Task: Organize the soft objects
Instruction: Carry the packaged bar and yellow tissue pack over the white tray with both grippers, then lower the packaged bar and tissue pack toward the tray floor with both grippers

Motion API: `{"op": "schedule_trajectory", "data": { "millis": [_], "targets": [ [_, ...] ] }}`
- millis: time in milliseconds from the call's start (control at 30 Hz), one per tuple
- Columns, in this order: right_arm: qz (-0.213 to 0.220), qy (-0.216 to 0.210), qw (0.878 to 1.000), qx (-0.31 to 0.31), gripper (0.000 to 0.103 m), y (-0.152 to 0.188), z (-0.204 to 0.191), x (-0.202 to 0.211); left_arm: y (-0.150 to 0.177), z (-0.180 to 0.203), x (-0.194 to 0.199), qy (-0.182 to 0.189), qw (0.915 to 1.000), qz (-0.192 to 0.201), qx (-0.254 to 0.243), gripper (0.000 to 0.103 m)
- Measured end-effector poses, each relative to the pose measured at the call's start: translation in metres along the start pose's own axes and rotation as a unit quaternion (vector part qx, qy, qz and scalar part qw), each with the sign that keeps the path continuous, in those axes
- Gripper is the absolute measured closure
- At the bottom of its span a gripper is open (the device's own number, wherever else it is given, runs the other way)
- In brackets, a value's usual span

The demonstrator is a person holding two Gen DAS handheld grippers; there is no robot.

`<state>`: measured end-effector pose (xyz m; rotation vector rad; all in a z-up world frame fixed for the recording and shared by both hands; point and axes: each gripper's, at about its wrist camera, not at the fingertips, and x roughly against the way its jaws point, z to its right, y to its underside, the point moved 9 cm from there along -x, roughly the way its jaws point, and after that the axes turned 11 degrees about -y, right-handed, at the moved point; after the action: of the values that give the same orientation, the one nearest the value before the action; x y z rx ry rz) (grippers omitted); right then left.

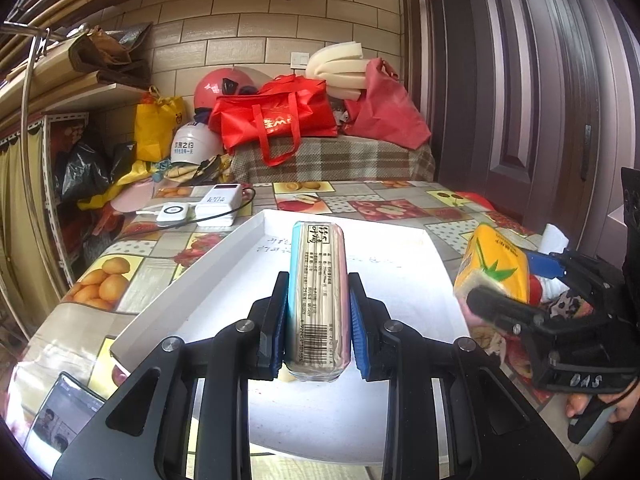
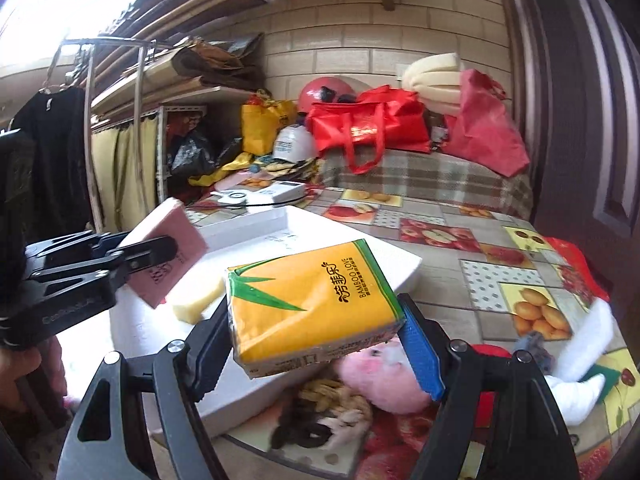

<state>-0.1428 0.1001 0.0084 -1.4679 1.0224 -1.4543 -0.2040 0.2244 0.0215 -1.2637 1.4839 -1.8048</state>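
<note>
While the left tool (image 1: 318,320) is clamped on a slim pink-and-blue plastic-wrapped tissue pack (image 1: 318,296), its blue pads (image 1: 357,332) press both long sides, w/ the barcode face toward the left wrist cam. That pack is held above a shallow white foam tray (image 1: 224,280) sitting on the fruit-print oilcloth tabletop (image 1: 132,268). From the right wrist cam the same pack shows as a tilted pink slab (image 2: 164,248) in the left tool (image 2: 132,256), up over the tray's left part. The right tool (image 2: 316,340) grips a yellow plastic tissue pack w/ green bamboo leaves (image 2: 308,300), tilted, one corner over the tray's (image 2: 400,268) near-right edge, the rest over the tabletop (image 2: 460,300). In the left wrist cam that yellow pack (image 1: 494,268) sits in the right tool (image 1: 516,280), just right of the tray. A pale yellow sponge block (image 2: 198,302) lies inside the tray, below the pink pack. Beside the tray's near-right corner, under the yellow pack, is a heap of soft things: a pink plush toy (image 2: 380,376), a braided tan rope piece (image 2: 332,396), a black-and-white patterned cloth (image 2: 316,432), plus white socks (image 2: 580,384) farther right. At the tabletop's far-left end are a white power bank (image 1: 220,204) and a small white rounded charger (image 1: 172,212), cable attached. Behind, a plaid-covered bench (image 1: 332,160) carries a red tote bag (image 1: 276,116).
</note>
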Motion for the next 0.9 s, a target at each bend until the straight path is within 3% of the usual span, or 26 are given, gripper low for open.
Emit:
{"op": "schedule_trajectory", "data": {
  "millis": [233,467,567,900],
  "targets": [
    [-0.049,-0.048,0.997,0.04,0.026,0.005,-0.035,-0.032,-0.002,-0.019,-0.01,-0.019,0.9998,-0.003,0.011,0.077],
    [-0.131,-0.067,0.989,0.02,0.026,0.025,-0.034,-0.063,-0.004,-0.02,-0.019,-0.025,0.9997,-0.004,-0.003,0.077],
    [-0.164,-0.062,0.985,0.001,0.026,0.034,-0.027,-0.074,-0.005,-0.021,-0.02,-0.024,0.9997,-0.006,-0.002,0.077],
    [-0.151,0.009,0.987,-0.054,0.026,0.02,0.013,-0.093,-0.005,-0.021,-0.021,-0.026,0.9996,-0.006,-0.002,0.077]
  ]
}}
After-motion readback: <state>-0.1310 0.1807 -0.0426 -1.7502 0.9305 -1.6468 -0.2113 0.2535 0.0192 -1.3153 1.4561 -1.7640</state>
